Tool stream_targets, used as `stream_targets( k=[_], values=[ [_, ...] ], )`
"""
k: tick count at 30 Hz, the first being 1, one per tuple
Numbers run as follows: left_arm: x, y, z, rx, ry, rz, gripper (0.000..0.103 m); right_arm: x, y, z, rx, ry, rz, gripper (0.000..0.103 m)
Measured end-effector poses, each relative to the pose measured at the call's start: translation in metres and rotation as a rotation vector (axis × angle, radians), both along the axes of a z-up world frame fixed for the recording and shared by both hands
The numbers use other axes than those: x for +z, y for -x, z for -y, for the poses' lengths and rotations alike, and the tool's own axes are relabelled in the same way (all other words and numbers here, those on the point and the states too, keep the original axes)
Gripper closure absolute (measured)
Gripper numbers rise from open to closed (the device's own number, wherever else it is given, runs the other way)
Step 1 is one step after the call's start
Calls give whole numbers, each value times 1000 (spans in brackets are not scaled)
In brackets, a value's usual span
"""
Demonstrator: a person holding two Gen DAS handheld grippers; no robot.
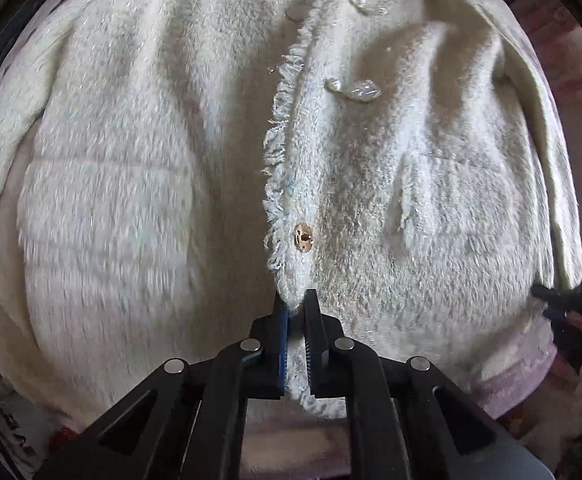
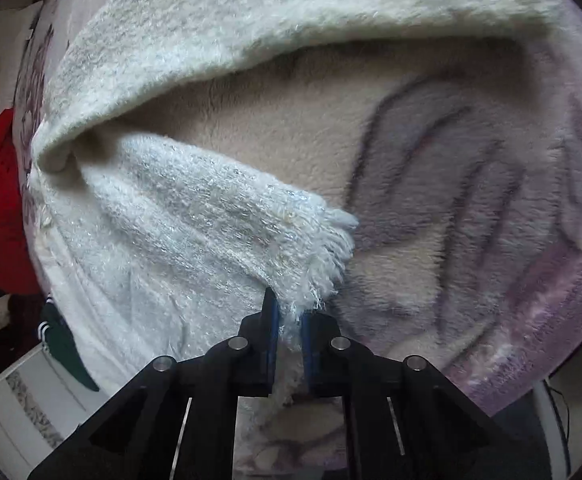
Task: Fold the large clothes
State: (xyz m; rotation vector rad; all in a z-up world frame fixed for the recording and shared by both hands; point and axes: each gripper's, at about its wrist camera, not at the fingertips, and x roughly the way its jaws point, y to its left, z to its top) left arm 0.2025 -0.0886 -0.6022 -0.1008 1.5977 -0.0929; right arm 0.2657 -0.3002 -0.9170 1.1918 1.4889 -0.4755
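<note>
Left tongs (image 1: 296,300) pinch the jacket (image 1: 131,200), hem hidden between.

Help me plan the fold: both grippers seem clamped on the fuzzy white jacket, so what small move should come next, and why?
Probably lift both a little and carry the cloth inward. The left gripper pinches the white jacket's fringed front hem below a gold button; the right gripper pinches its sleeve cuff, which lies out on the floral blanket.
</note>
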Motion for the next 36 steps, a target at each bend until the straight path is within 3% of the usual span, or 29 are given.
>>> stream_targets(
  k=[3, 5, 6, 8, 10, 11, 12, 14, 17, 18, 19, 20, 21, 22, 24, 28, 30, 34, 36],
  values=[
    [-2, 16, 12, -36, -33, -21, 95, 1, -4, -12, 82, 42, -23, 94],
    [0, 20, 17, -21, -58, -37, 93, -7, -9, -13, 137, -11, -39, 89],
    [2, 19, 17, 1, -68, -44, 91, -12, -15, -14, 110, -65, -29, 83],
    [8, 14, 16, 22, -125, -37, 84, 1, 2, 13, 29, -91, 22, 45],
    [17, 5, 18, 46, -126, -12, 60, 22, 28, 44, -120, 0, 92, 34],
    [19, 0, 17, 57, -137, 5, 31, 27, 40, 56, -183, 35, 100, 31],
    [22, -4, 16, 63, -155, 18, 16, 28, 55, 76, -277, 68, 107, 28],
    [23, -13, 17, 68, -188, 52, 16, 16, 76, 112, -410, 75, 101, 21],
    [23, -33, 19, 76, -237, 70, 16, -33, 88, 148, -601, -26, 158, 21],
    [23, -38, 21, 81, -243, 82, 16, -27, 89, 175, -612, -44, 175, 22],
    [25, -42, 24, 83, -248, 90, 16, -29, 84, 179, -613, -35, 192, 33],
    [28, -47, 30, 84, -256, 109, 16, -25, 78, 183, -616, -5, 231, 66],
    [33, -58, 34, 86, -261, 121, 16, -15, 68, 186, -596, 56, 246, 88],
    [39, -59, 43, 88, -265, 140, 16, -7, 61, 188, -571, 104, 252, 92],
    [42, -63, 57, 92, -260, 159, 16, 27, 53, 204, -563, 189, 306, 92],
    [67, -71, 62, 85, -222, 181, 16, 77, 67, 248, -636, 234, 422, 93],
    [73, -61, 56, 66, -212, 182, 16, 82, 66, 267, -618, 254, 436, 93],
    [69, -63, 51, 57, -214, 179, 16, 58, 56, 275, -557, 229, 334, 92],
    [70, -63, 44, 69, -231, 186, 16, 60, 63, 275, -550, 230, 339, 92]
  ],
)
